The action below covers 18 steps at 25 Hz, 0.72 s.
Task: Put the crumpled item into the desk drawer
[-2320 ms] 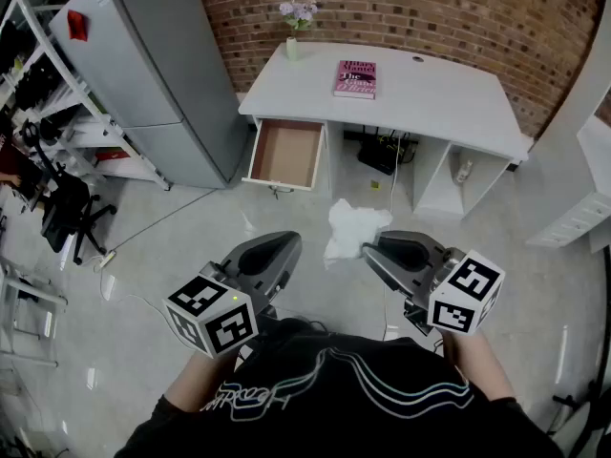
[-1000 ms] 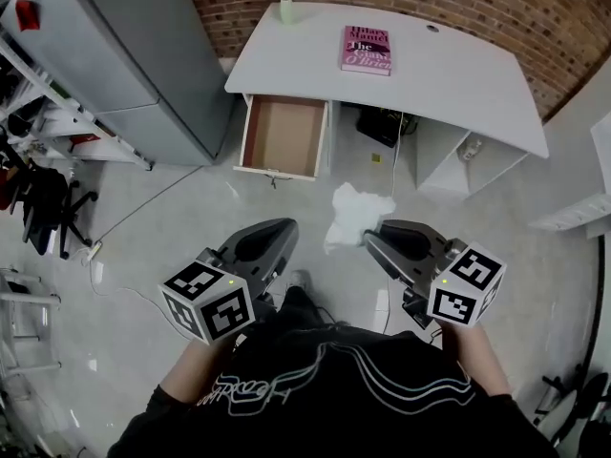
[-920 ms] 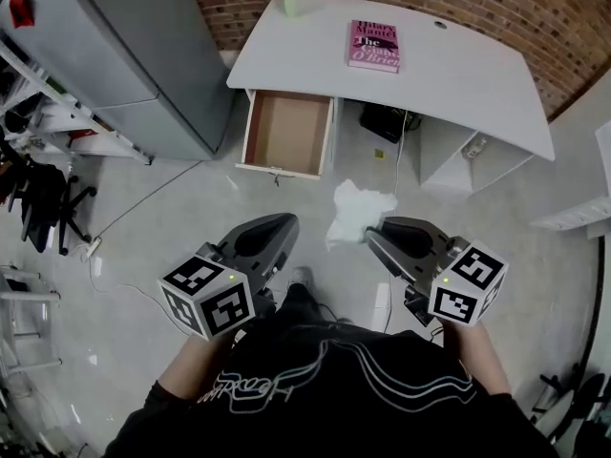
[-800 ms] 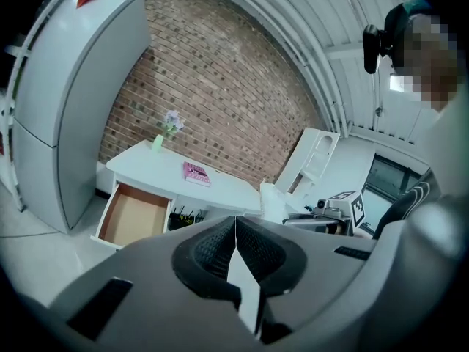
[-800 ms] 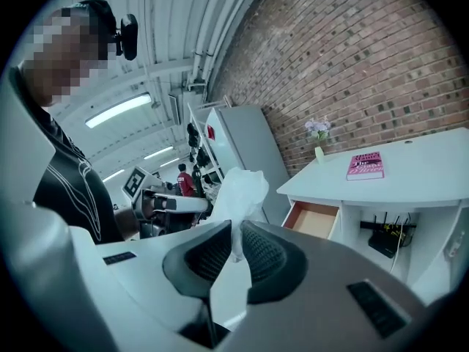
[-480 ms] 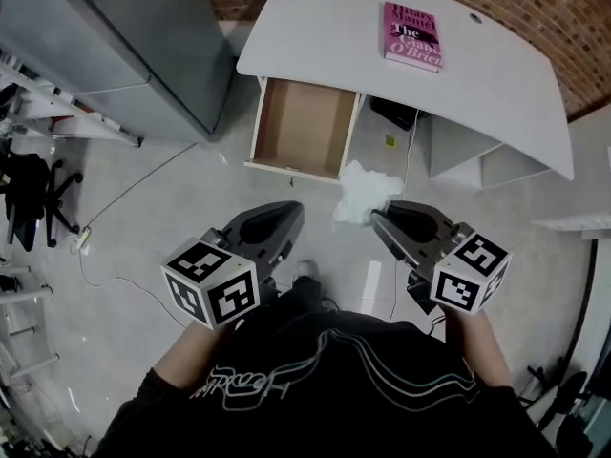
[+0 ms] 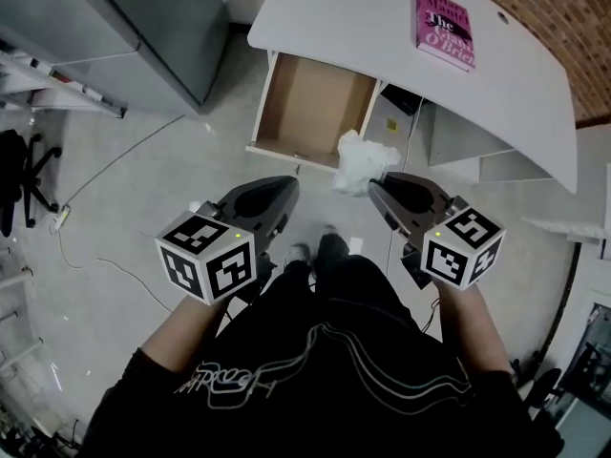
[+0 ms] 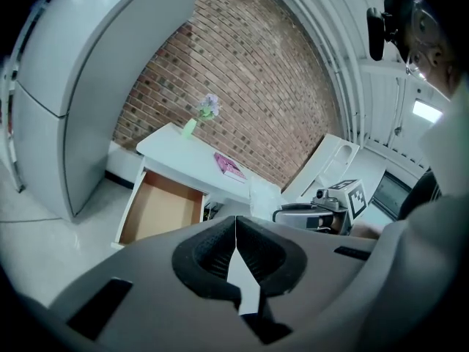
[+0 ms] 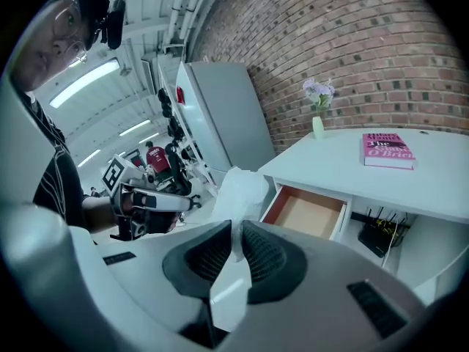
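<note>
My right claw (image 7: 374, 185) is clamped on the crumpled white plastic wad (image 7: 363, 157), which hangs over the near right corner of the open brown-floored desk drawer (image 7: 310, 103). The drawer's cavity lies forward-left, and the wad is probably not yet inside. My left claw (image 7: 286, 187) is closed and empty.

Overhead plus jaw-level views, shared drawer (image 7: 315, 103)

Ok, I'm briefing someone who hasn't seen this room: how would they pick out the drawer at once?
Start at the white desk. Under its end nearest the tall grey fridge is the drawer, pulled out. Its bare brown inside sets it apart from the white open shelves beside it.
</note>
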Each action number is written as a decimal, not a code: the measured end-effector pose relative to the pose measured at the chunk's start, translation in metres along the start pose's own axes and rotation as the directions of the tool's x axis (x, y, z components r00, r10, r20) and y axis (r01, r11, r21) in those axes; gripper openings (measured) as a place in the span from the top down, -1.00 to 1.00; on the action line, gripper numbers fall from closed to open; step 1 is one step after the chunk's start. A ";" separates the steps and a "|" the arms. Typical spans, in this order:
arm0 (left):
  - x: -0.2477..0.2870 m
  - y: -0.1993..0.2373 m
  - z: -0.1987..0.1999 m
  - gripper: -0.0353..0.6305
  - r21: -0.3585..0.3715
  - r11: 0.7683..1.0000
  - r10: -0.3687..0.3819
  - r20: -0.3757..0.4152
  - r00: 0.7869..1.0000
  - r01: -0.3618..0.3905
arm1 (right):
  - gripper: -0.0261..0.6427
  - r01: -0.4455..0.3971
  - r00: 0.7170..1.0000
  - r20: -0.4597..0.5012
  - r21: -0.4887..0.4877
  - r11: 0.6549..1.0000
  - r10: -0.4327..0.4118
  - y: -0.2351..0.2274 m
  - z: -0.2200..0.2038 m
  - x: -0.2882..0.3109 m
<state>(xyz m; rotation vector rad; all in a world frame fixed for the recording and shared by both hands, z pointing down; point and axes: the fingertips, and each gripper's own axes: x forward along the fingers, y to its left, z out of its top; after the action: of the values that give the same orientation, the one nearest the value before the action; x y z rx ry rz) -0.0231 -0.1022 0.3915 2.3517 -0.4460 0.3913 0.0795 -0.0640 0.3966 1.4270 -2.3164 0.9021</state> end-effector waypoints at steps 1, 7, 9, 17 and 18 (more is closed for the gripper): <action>0.002 0.008 -0.002 0.83 -0.017 1.000 0.012 0.002 1.000 -0.011 | 0.72 0.003 1.000 -0.007 -0.019 1.000 -0.003 -0.003 0.000 0.007; 0.010 0.040 -0.003 0.83 -0.115 0.991 0.074 0.014 0.997 -0.072 | 0.72 0.020 0.996 -0.083 -0.162 0.987 -0.034 -0.022 0.005 0.044; 0.013 0.051 -0.003 0.83 -0.129 0.987 0.097 0.009 0.995 -0.095 | 0.72 0.009 0.993 -0.110 -0.181 0.983 -0.030 -0.030 0.004 0.058; 0.042 0.106 0.001 0.83 -0.205 0.962 0.181 -0.003 0.983 -0.178 | 0.72 -0.049 0.976 -0.217 -0.222 0.974 0.000 -0.086 0.004 0.135; 0.046 0.112 0.002 0.83 -0.215 0.958 0.191 -0.004 0.982 -0.187 | 0.72 -0.056 0.972 -0.235 -0.225 0.973 0.002 -0.094 0.001 0.144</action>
<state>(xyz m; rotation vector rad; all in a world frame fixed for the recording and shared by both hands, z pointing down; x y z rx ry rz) -0.0284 -0.1905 0.4738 2.1110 -0.6900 0.3916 0.0932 -0.1958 0.5052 1.1303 -2.1876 0.7355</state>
